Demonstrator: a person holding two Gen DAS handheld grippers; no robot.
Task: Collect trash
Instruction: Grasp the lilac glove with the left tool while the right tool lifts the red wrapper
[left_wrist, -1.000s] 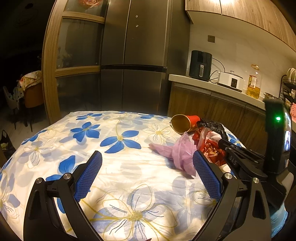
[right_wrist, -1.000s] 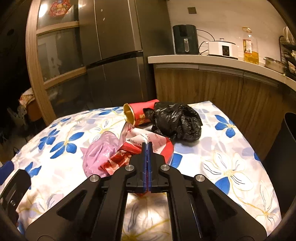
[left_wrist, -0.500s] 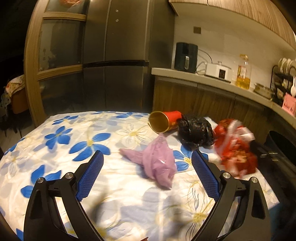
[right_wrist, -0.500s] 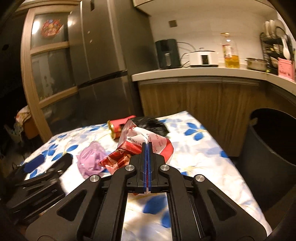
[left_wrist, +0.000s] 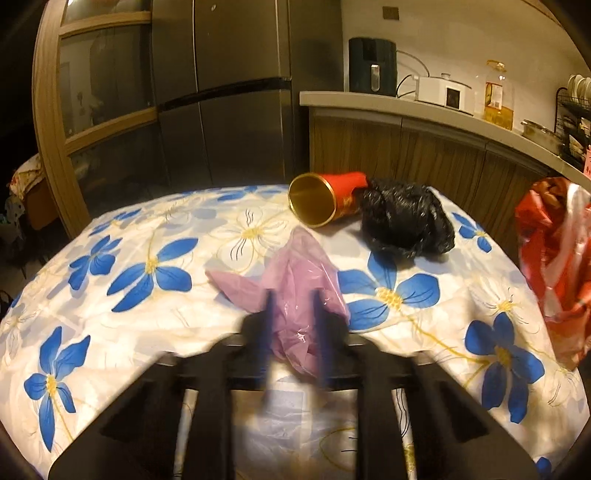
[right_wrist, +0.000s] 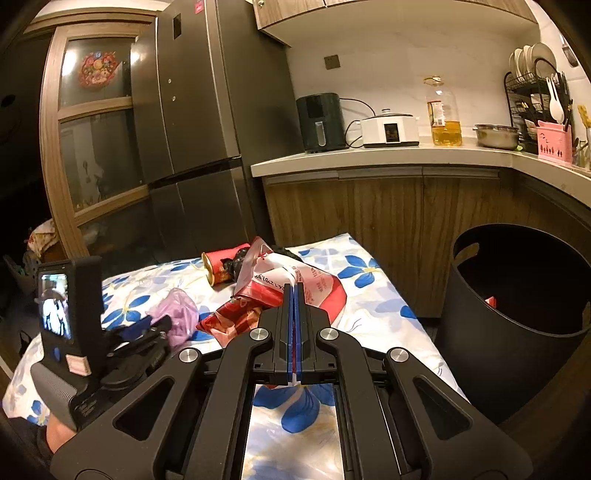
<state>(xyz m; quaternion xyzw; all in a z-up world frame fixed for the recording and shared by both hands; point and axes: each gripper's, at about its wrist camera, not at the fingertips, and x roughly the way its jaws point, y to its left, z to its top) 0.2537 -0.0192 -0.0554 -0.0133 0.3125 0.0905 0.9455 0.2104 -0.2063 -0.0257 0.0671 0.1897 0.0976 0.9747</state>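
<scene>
Left gripper (left_wrist: 293, 314): formerly spread, now closing around purple plastic bag (left_wrist: 295, 288) between its fingers. Right gripper (right_wrist: 294, 295): pinching red wrapper (right_wrist: 280, 291), lifted.

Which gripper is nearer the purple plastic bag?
Left. The left gripper is closing around the purple plastic bag; the right gripper holds a red wrapper off to its right.

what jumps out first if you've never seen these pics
The red and white wrapper pinched in the shut right gripper, lifted off the flowered tablecloth near the black bin. Then the left gripper closing around the purple bag.
</scene>
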